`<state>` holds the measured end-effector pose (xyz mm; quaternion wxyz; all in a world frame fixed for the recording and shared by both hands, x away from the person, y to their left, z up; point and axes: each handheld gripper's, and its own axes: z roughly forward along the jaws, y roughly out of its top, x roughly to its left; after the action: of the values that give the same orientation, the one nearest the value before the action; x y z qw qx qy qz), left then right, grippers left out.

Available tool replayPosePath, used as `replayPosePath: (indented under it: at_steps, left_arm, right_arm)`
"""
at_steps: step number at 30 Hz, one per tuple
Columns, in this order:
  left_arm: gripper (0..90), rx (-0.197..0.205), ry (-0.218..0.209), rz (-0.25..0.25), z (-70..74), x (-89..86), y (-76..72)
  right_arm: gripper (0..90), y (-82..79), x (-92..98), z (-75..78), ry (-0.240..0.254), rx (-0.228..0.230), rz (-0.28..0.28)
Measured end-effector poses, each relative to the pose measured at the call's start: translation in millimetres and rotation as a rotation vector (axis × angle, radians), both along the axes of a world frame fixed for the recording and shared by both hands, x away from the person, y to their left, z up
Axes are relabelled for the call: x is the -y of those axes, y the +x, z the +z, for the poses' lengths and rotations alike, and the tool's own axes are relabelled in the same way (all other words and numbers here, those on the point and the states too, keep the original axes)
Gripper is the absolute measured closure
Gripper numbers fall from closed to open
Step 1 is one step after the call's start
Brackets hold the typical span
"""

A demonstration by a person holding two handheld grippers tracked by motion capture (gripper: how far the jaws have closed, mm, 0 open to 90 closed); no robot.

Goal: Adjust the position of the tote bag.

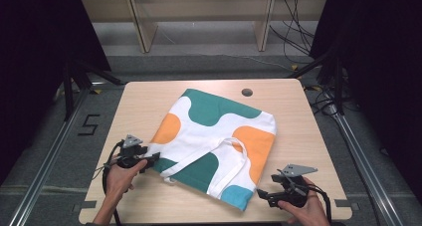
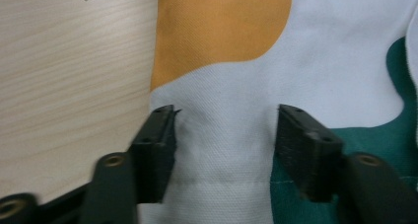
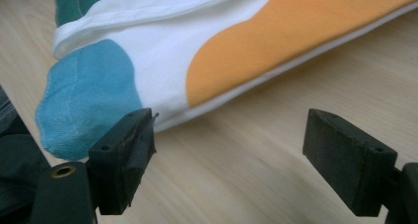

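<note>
I am holding my left gripper [image 1: 154,159] at the near left edge of the tote bag [image 1: 214,136], with its jaws spread wide and lying over the cloth. In the left gripper view one jaw sits right at the bag's side edge where it meets the table [image 2: 69,61], and the other sits over the white and green print, so a band of fabric with a stitched hem line lies between them. I judge I am placing it there to take that edge — nothing is pinched yet.

My right gripper [image 1: 263,196] is hovering just beside the bag's near right corner, jaws also spread. In the right gripper view one jaw is almost touching the white edge next to the blue patch, and the other stands over bare wood, well clear of the cloth. That looks to me like an approach to the corner.

The bag is lying flat near the middle of the table, turned at an angle, with its white handles [image 1: 234,146] folded back over its body. It is woven cotton-like cloth, with a fine twill grain, printed in rounded blobs of green, orange and blue on white. It should bend and bunch easily when gripped. The table is pale wood-grain board, smooth, with a small round hole [image 1: 247,92] at its far side.
</note>
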<state>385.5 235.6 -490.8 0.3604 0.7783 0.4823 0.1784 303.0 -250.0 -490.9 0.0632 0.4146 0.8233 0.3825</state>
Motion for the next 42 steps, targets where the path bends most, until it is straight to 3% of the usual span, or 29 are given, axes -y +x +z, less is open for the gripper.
replayPosePath:
  at_steps: [1,2,3,4,5,7,9,13,14,17,20,21,22,23,25,26,29,30,31,32,33,35,36,37,38,41,42]
  left_arm:
    - [59.8,0.017,0.022,-0.003,-1.9,0.1,0.9]
    - [67.6,0.008,0.050,-0.028,-3.0,-1.6,2.1]
    - [71.5,0.008,0.052,-0.028,-5.2,-1.0,2.5]
    - [74.1,0.003,0.036,-0.033,-7.1,0.7,2.6]
    - [76.7,0.013,0.034,-0.033,-8.4,3.6,1.8]
    - [80.0,0.019,0.045,-0.044,-7.7,6.4,-0.2]
    - [82.7,0.033,0.081,-0.062,-5.7,5.4,-2.1]
    - [83.4,0.032,0.058,-0.084,-5.1,4.2,-9.9]
    - [83.4,0.041,0.024,-0.079,-5.9,5.5,-12.4]
    - [83.6,0.040,0.004,-0.087,-5.9,8.3,-20.0]
    - [83.8,0.039,0.046,-0.107,-3.1,10.5,-25.9]
    - [83.8,0.055,0.017,-0.091,-4.5,12.4,-27.6]
    - [83.8,0.041,0.048,-0.120,-2.7,8.8,-28.6]
    - [83.8,0.055,-0.005,-0.097,-4.8,11.3,-30.7]
    - [83.8,0.056,-0.022,-0.092,-6.4,12.9,-35.0]
    - [83.8,0.055,-0.022,-0.099,-6.1,14.0,-38.3]
    - [84.0,0.044,0.001,-0.139,-4.7,17.8,-45.6]
    - [84.1,0.049,0.005,-0.148,-4.7,19.4,-47.6]
    - [84.1,0.053,-0.011,-0.136,-5.6,22.2,-49.7]
    - [84.2,0.052,0.006,-0.159,-4.5,21.7,-51.3]
    - [84.4,0.055,-0.013,-0.153,-5.2,23.6,-53.0]
    - [84.6,0.058,0.005,-0.182,-4.9,23.5,-55.7]
    - [84.6,0.051,-0.017,-0.161,-5.6,26.4,-58.1]
    - [85.0,0.055,-0.007,-0.176,-5.7,26.9,-59.6]
    - [85.0,0.059,-0.011,-0.173,-6.4,29.7,-61.6]
    - [85.5,0.048,0.000,-0.218,-4.5,35.4,-68.3]
    - [85.8,0.053,0.006,-0.221,-4.8,38.2,-70.6]
  right_arm:
    - [20.8,-0.8,-0.7,0.2,0.007,0.000,-0.002]
    - [20.9,-0.5,-1.9,-0.4,0.024,-0.009,0.006]
    - [20.9,-1.3,-1.7,0.4,0.020,-0.005,-0.003]
    - [20.8,-0.9,-1.5,0.1,0.018,0.015,0.008]
    - [20.8,-1.0,-2.1,0.0,0.023,0.007,0.007]
    - [21.2,-0.1,-4.3,-0.7,0.042,-0.024,0.020]
    - [21.8,-0.6,-5.5,-1.4,0.035,-0.020,0.013]
    - [21.4,0.6,-4.6,-2.1,0.041,-0.024,0.020]
    - [21.2,-0.2,-5.1,-2.1,0.049,-0.032,0.015]
    - [20.4,-2.8,-8.9,-2.2,0.064,-0.051,0.033]
    - [15.2,-5.8,-15.0,-3.0,0.019,-0.047,0.047]
    - [15.2,-6.7,-15.7,-3.0,0.006,-0.047,0.037]
    - [15.0,-6.4,-15.4,-3.3,0.004,-0.049,0.043]
    - [15.0,-5.8,-15.1,-3.7,0.000,-0.063,0.028]
    - [15.1,-4.6,-12.9,-4.9,0.011,-0.063,0.023]
    - [15.0,-3.8,-12.7,-5.3,0.017,-0.093,0.027]
    - [16.4,0.5,-10.7,-9.9,-0.013,-0.095,-0.012]
    - [17.7,2.4,-9.3,-11.4,-0.013,-0.109,-0.019]
    - [20.8,3.6,-8.6,-11.2,-0.004,-0.102,-0.027]
    - [25.7,5.1,-7.8,-11.3,-0.005,-0.089,-0.035]
    - [32.0,6.5,-6.3,-10.3,-0.021,-0.084,-0.021]
    - [41.5,8.4,-5.5,-10.2,-0.040,-0.078,0.002]
    - [45.2,9.5,-6.0,-9.9,-0.055,-0.061,0.014]
    - [54.2,12.4,-5.6,-7.4,-0.092,-0.046,0.026]
    - [54.2,12.4,-5.6,-7.4,-0.092,-0.046,0.026]
    - [64.6,18.3,-0.6,-6.6,-0.107,0.030,0.041]
    - [65.8,20.5,1.6,-6.2,-0.112,0.034,0.041]
